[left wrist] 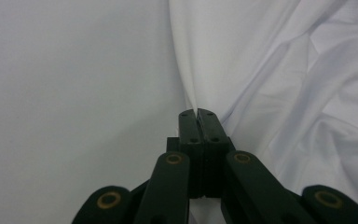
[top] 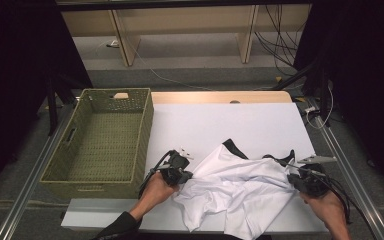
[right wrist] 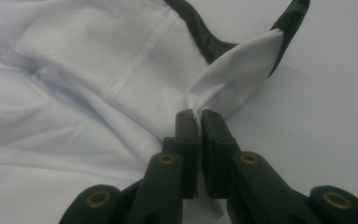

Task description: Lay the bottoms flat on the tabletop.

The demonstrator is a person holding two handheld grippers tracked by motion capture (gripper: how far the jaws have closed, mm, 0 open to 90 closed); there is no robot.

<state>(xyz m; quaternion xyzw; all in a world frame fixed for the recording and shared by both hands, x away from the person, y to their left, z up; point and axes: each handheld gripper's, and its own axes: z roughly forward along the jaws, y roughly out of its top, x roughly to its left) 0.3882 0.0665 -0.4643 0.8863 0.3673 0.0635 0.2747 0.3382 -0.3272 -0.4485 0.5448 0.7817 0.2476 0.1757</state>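
A white garment [top: 235, 187] with black trim [top: 235, 148] lies crumpled on the white table cover [top: 220, 120], near the front edge. My left gripper [top: 184, 175] is shut on the garment's left edge; in the left gripper view the jaws pinch a fold of the white cloth [left wrist: 261, 70] at my left gripper [left wrist: 197, 112]. My right gripper [top: 294, 176] is shut on the garment's right side. In the right gripper view a bunch of white fabric [right wrist: 233, 79] with a black-trimmed edge [right wrist: 200, 32] rises from between the jaws of my right gripper [right wrist: 196, 114].
A green woven basket [top: 102, 140] stands on the left, beside the table cover. The wooden table edge [top: 220, 96] shows at the back. Metal rails [top: 340, 150] run along both sides, and cables [top: 280, 35] lie on the floor beyond.
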